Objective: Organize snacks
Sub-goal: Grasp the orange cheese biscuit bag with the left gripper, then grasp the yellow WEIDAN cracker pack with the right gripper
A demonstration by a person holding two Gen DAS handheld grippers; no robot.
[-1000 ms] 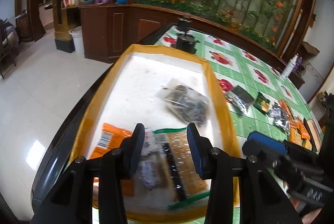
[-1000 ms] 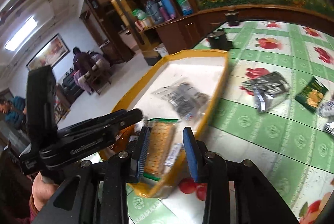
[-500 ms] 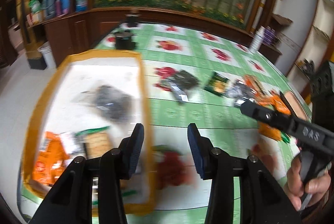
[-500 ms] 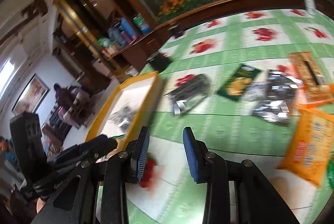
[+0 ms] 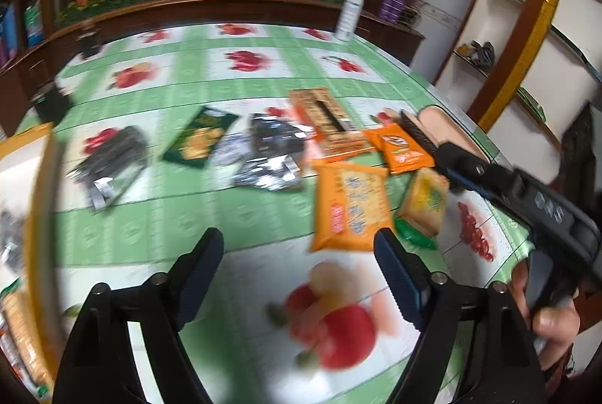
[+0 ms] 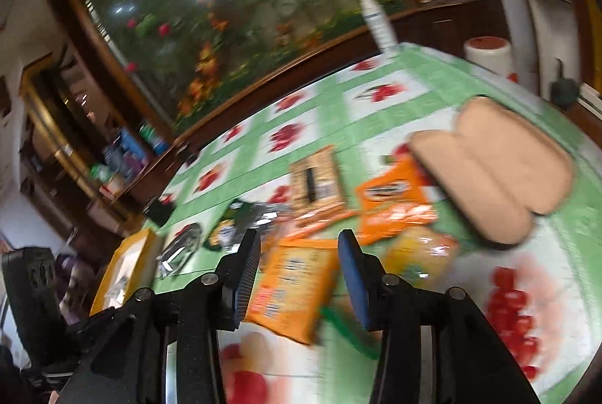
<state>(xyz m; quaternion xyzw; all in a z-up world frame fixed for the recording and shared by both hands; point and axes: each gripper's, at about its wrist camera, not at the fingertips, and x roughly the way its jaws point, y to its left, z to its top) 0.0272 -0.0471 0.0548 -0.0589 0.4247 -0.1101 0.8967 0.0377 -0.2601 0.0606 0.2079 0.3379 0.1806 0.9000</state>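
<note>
A few snacks already lie in the yellow tray [image 5: 35, 155], far off to the left of both tools. Many more wait on the worktop [image 5: 233, 223]. The big orange packet [image 5: 348, 206] sits just ahead of the left tool [image 5: 299, 255]. That tool has just opened wide and grasps nothing. The right tool [image 6: 299, 276] has just opened a little too and is empty, with the same orange packet [image 6: 291, 289] right in front of it. Only the left view shows the hand [image 5: 547, 311] on the right tool. Only the right view shows the whole tan case [image 6: 489, 170].
</note>
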